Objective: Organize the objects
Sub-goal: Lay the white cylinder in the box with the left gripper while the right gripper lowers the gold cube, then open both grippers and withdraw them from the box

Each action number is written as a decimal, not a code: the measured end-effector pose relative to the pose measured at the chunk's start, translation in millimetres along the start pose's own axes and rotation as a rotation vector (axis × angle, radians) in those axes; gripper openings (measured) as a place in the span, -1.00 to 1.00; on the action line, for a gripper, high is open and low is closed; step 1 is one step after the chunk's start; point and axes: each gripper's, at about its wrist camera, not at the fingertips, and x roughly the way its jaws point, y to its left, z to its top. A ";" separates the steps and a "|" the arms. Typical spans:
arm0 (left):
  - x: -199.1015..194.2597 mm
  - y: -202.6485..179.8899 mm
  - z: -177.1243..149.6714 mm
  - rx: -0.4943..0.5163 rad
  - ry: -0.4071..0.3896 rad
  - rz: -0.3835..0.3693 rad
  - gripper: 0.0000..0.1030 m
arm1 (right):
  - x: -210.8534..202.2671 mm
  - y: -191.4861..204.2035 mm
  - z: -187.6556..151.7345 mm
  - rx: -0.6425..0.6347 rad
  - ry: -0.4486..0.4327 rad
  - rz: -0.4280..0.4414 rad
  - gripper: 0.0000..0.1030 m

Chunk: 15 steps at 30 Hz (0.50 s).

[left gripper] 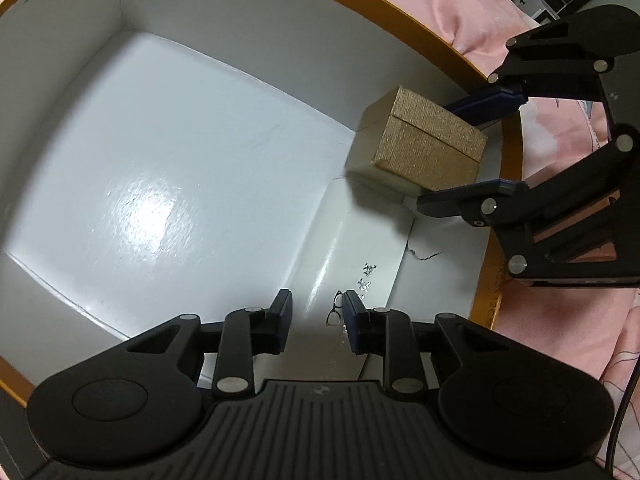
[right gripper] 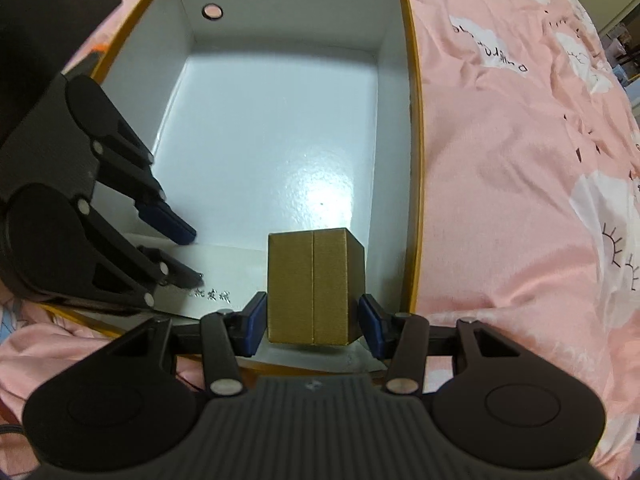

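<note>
The silver lettering on the white card point(left gripper: 360, 256) is too small to read, and the left tongs point(left gripper: 317, 322) cover the card's near end at the bottom of the left wrist view. These tongs stand partly open with nothing between the pads.

The gold box point(right gripper: 314, 286) is a small textured cube with a lid seam running across it. It sits low centre in the right wrist view, inside the big white box point(right gripper: 280, 40) with the orange rim, near its right wall. The right tongs point(right gripper: 314, 324) clamp its two sides. Pink bedding point(right gripper: 520, 200) surrounds everything.
</note>
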 end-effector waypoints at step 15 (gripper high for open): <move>-41.5 2.2 -17.6 -0.028 -0.166 0.048 -0.40 | 7.5 4.0 14.5 -0.047 0.082 -0.077 -0.07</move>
